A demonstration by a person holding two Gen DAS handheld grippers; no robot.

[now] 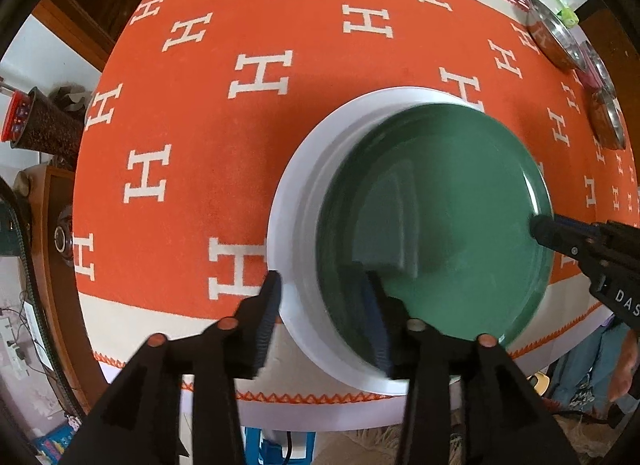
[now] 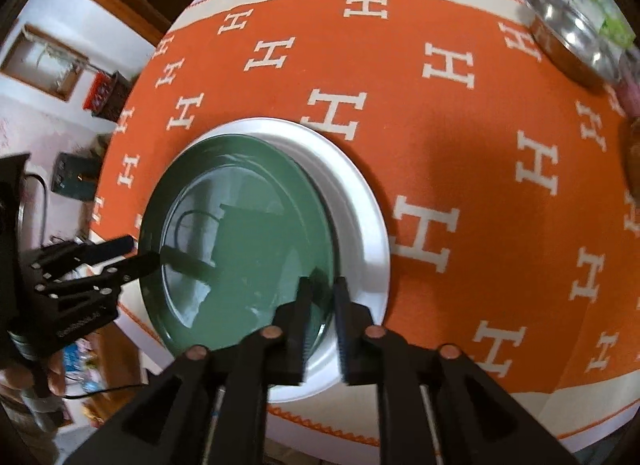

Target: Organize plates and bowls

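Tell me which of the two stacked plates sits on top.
The green plate is on top. It rests inside the larger white plate, whose rim shows around it; both grippers straddle the plates' edges.

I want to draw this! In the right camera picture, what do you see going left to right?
Left tool → green plate → white plate → orange cloth → steel bowl.

Orange tablecloth under white plate, steel bowls
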